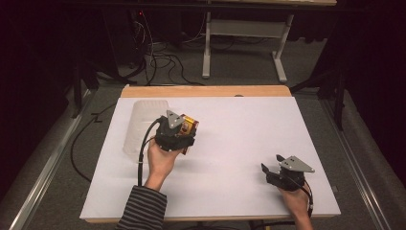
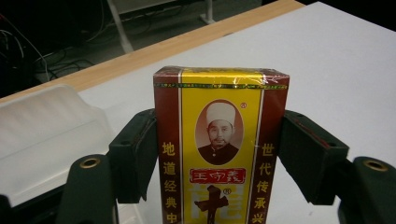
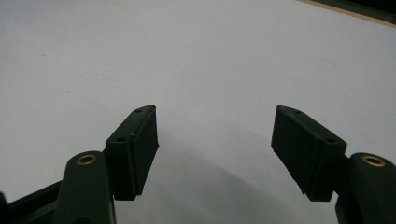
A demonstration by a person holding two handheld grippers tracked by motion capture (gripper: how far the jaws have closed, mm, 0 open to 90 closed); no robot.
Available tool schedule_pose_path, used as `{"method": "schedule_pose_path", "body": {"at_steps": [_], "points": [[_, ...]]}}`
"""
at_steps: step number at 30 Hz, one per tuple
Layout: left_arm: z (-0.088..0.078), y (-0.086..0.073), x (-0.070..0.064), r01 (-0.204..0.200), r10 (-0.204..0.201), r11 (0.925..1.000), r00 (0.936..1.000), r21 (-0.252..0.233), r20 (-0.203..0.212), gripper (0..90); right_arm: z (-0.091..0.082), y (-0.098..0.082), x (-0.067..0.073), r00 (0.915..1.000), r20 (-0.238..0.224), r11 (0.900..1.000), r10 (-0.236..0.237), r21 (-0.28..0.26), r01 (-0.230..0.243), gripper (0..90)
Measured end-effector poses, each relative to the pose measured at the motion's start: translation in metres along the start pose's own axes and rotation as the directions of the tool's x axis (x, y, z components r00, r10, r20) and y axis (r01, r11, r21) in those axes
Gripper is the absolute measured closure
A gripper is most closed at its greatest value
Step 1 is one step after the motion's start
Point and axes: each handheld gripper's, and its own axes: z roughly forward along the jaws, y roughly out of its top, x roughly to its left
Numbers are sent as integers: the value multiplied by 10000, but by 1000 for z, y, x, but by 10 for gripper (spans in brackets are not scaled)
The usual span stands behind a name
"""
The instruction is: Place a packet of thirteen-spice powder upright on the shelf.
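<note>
Red-and-yellow cardboard box [image 2: 221,149] is standing upright, gripped by the left tool [image 1: 176,135] beside a translucent plastic bin [image 1: 142,125]; the right tool [image 1: 282,171] is idling wide open.

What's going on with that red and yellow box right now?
Left gripper shut on the box, beside clear plastic tub. Right gripper open, idle over white table. Nothing in the way.

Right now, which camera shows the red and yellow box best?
The left gripper view: the red and yellow box faces the camera, held between the left tongs, print readable. The high view shows a corner past the hand.
</note>
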Motion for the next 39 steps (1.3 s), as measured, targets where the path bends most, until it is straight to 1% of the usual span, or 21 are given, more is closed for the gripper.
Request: {"method": "schedule_pose_path", "body": {"at_steps": [4,5,8,9,10,12,14,18,20,23,27,28,29,30,32,36,37,39], "points": [[-2,3,6,113,-116,9998,9998,-165,-177,326,0,0,0,10000,0,10000,2,9,-2,318],[-3,3,9,17,-21,9999,9997,-172,-245,326,0,0,0,10000,-11,10000,-17,14,17,318],[-5,4,14,67,-77,9997,9992,-246,-382,326,0,0,0,10000,-12,10000,-13,7,13,318],[-5,5,16,140,-152,9994,9990,-304,-410,326,0,0,0,10000,-10,10000,-11,4,11,318],[-6,6,18,83,-98,9995,9989,-313,-455,326,0,0,0,10000,0,10000,-11,23,11,318],[-8,8,20,159,-183,9989,9985,-450,-521,325,0,0,0,10000,-1,10000,-21,3,21,318],[-10,9,24,152,-183,9986,9981,-514,-594,326,0,0,0,10000,13,10000,-15,15,15,318],[-14,12,31,435,-478,9969,9966,-649,-669,325,0,0,0,10000,14,10000,-26,37,26,318],[-16,13,35,466,-524,9961,9958,-753,-757,325,0,0,0,10000,5,10000,-13,53,13,318],[-17,14,41,506,-581,9953,9941,-822,-917,325,1,0,1,10000,-3,10000,5,64,-5,318],[-21,16,46,444,-540,9946,9933,-939,-1019,325,1,0,1,10000,-6,10000,36,88,-36,318],[-21,17,48,497,-601,9938,9926,-990,-1054,325,1,0,1,10000,0,10000,33,90,-33,318],[-22,17,50,424,-529,9945,9925,-960,-1104,325,1,0,1,10000,-2,10000,14,72,-14,318],[-23,17,51,456,-570,9939,9919,-1009,-1135,325,1,0,1,10000,2,10000,4,72,-4,318],[-25,18,54,382,-509,9938,9913,-1046,-1215,325,1,0,1,10000,-4,10000,18,93,-18,318],[-28,19,61,519,-681,9916,9883,-1186,-1367,325,1,0,1,10000,30,9999,-41,144,41,317],[-28,19,63,468,-636,9919,9878,-1183,-1421,325,1,0,1,10000,22,9999,-54,132,54,318],[-30,19,66,510,-690,9909,9870,-1245,-1452,325,1,0,1,10000,24,9999,-54,135,54,318]]}}
